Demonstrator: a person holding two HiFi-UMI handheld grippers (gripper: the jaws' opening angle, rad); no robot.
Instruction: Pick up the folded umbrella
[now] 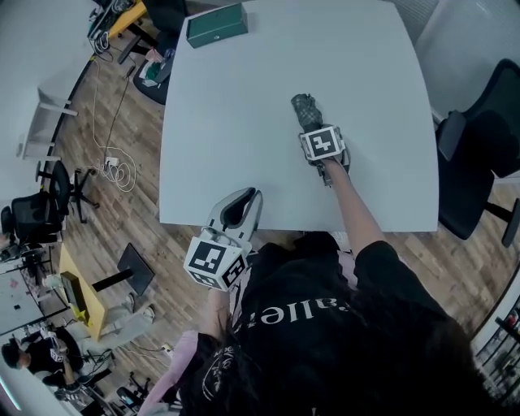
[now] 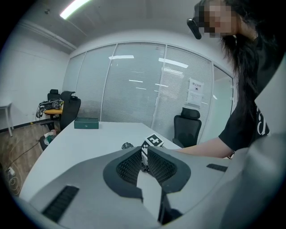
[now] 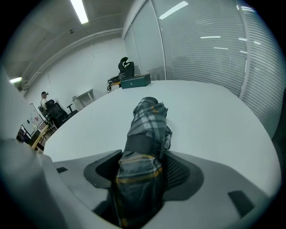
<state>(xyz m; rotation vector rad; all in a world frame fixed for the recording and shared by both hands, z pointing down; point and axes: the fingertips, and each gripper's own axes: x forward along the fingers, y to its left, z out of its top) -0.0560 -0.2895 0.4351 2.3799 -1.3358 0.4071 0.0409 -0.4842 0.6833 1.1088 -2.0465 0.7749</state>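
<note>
Straddling the folded umbrella point(image 3: 146, 117) on the white tabletop point(image 1: 244, 122) with the right gripper point(image 3: 144, 154) jaws wide, hovering the left gripper point(image 2: 144, 150), jaws together and empty, at the near edge.

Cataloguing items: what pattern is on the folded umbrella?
Plaid, grey and white checks with thin yellow lines; the folded umbrella shows best in the right gripper view.

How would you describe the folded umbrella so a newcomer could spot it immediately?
On the big white table, look right of centre. The folded umbrella lies there, with the right gripper astride its near end. It is a dark plaid roll, unlike the table's only other item, a plain green box at the far edge.
</note>
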